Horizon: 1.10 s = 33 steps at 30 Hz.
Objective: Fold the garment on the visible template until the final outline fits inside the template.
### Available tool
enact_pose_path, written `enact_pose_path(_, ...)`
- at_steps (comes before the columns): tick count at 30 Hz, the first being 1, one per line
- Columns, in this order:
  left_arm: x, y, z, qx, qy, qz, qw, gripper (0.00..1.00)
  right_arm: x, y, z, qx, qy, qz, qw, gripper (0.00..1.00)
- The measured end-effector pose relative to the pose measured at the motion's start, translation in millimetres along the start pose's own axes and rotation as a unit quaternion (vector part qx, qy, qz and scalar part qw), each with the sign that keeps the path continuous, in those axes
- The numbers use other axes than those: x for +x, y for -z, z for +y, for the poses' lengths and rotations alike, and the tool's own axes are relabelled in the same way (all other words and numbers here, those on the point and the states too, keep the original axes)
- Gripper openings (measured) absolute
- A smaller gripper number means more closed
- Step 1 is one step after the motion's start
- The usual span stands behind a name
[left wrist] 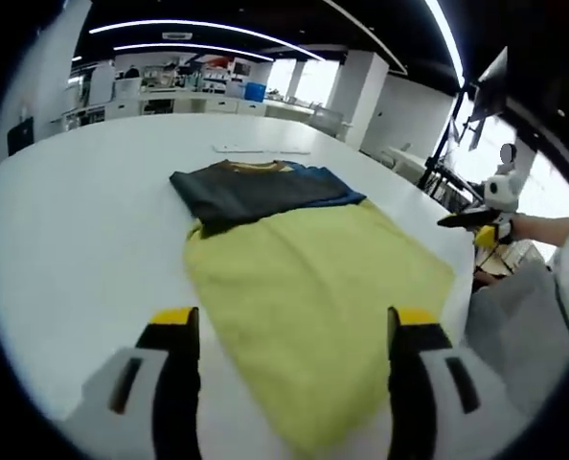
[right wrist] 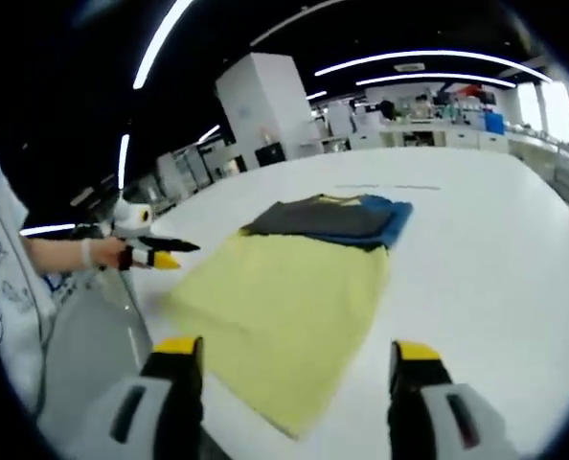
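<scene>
Folded dark garment (left wrist: 256,190) overlaps the yellow template's (left wrist: 313,287) far end (seemingly finished); both grippers spread, empty.

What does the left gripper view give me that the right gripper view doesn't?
Left gripper view: the right gripper at the table's edge, and a white strip on the table beyond the garment. Right gripper view: the left gripper in a person's hand, off the cloth. Both: the white table, the yellow cloth, the folded dark garment, and open jaws holding nothing.
</scene>
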<state>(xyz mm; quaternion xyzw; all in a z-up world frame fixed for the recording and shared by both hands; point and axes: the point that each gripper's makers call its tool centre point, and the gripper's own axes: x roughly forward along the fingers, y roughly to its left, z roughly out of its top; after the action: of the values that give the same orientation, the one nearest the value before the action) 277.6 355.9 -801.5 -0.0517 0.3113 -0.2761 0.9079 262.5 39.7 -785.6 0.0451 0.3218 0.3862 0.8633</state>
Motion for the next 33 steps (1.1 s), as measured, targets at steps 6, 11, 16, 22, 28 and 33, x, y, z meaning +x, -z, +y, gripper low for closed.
enact_pose_path(6, -13.6, 15.9, 0.8, -0.009, -0.007, 0.006, 0.9999, 0.76, 0.4, 6.4, -4.8, 0.000, 0.007, 0.006, 1.0000, 0.79)
enact_pose_path(11, -20.6, 22.8, 0.5, -0.012, -0.008, 0.012, 0.9998, 0.74, 1.2, 10.0, -2.7, -0.004, 0.004, 0.015, 0.9999, 0.79)
enact_pose_path(16, -27.5, 34.0, -2.0, -0.020, 0.006, 0.026, 0.9995, 0.66, 1.9, 18.8, 2.0, 0.017, -0.007, 0.020, 0.9996, 0.76)
enact_pose_path(22, -35.6, 50.4, 1.7, -0.041, 0.005, 0.036, 0.9985, 0.59, -0.9, 36.7, 7.8, 0.044, -0.028, 0.044, 0.9977, 0.54)
enact_pose_path(28, -43.6, 63.2, -1.6, -0.056, 0.007, 0.042, 0.9975, 0.51, -0.7, 48.9, 2.2, 0.052, -0.018, 0.057, 0.9968, 0.47)
enact_pose_path(33, -45.2, 66.8, -1.7, -0.059, 0.005, 0.047, 0.9971, 0.41, -1.7, 54.6, 5.5, 0.062, -0.023, 0.067, 0.9956, 0.45)
